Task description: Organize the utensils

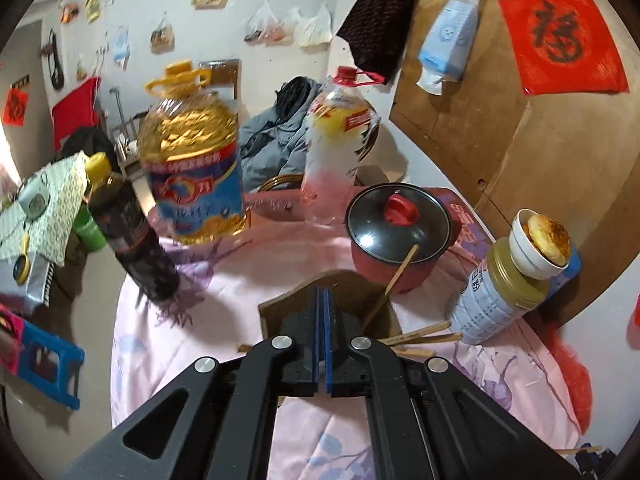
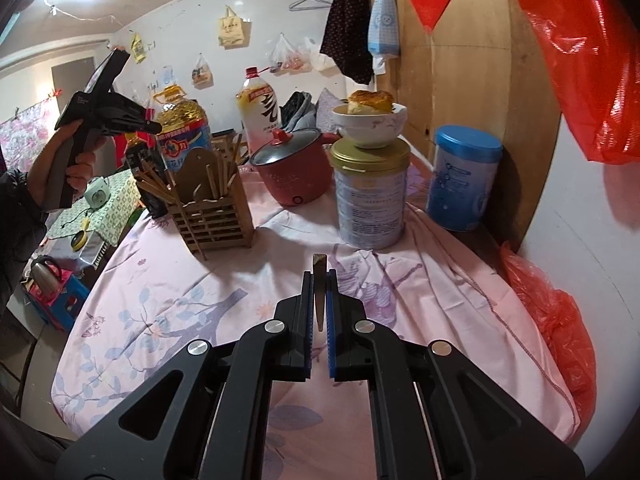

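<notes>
Right gripper (image 2: 320, 276) pinched shut on one chopstick (image 2: 319, 280), held end-on toward the camera, so I see only its tip and a short run of shaft between the blue pads. It hangs above the pink tablecloth (image 2: 168, 312), well short of the wooden chopstick holder (image 2: 214, 216), which stands up-left of it with a bundle of chopsticks already fanned inside.

Left gripper (image 1: 324, 296) pressed together with nothing between the pads. It hovers right over the holder (image 1: 276, 312); loose chopsticks (image 1: 424, 334) stick out sideways just right of it.

My read: the step is carrying the held stick to the holder and dropping it in upright. I would swing the right gripper up-left, tip the stick toward vertical, aim for a free gap behind the holder's curved front board, and let go only once the lower end is inside. The left gripper wants clearing from above the holder first.

Hard to make out: the holder's inside is hidden by the left gripper in the left view. How much stick lies behind the right pads I cannot tell. The bottles in the left view are blurred.
</notes>
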{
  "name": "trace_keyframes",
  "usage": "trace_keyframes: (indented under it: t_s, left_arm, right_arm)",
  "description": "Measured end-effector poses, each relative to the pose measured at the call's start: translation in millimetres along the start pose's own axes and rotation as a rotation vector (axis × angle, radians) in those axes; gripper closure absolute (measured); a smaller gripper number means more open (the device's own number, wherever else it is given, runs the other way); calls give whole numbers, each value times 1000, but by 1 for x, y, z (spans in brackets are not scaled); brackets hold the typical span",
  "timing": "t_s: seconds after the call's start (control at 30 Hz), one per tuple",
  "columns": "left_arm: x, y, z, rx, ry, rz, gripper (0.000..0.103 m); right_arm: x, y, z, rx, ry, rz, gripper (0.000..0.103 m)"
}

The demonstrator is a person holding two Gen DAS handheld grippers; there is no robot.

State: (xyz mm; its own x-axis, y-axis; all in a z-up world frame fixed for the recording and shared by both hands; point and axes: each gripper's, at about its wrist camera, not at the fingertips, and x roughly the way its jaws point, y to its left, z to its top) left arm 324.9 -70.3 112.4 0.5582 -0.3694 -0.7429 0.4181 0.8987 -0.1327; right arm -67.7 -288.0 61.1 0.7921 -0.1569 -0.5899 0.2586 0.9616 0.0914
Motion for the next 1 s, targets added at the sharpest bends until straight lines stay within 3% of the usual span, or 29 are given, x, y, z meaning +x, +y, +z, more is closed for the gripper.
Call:
trace_keyframes:
  t_s: [0.07,0.1,0.17,0.33,0.47,0.7,1.0]
  left_arm:
    - [1,0,-7,15,7,-6,94]
    - [2,-2,-9,24,10,1,70]
    - [3,-6,-15,37,-1,26,49]
    - [23,-12,-20,62,33,15,49]
    - [45,-14,-28,87,68,24,68]
    - [60,-9,-32,95,69,47,75]
    - [52,0,-30,46,48,5,76]
  right_arm:
    - [2,1,1,-4,1,7,96]
    - [3,2,2,-6,1,10,96]
    - [4,3,3,-9,3,12,96]
    - [2,1,1,-4,5,3,96]
    - [0,-2,1,6,2,-8,96]
    - [1,-3,-1,13,5,-12,96]
    - [5,-2,-1,13,13,-3,96]
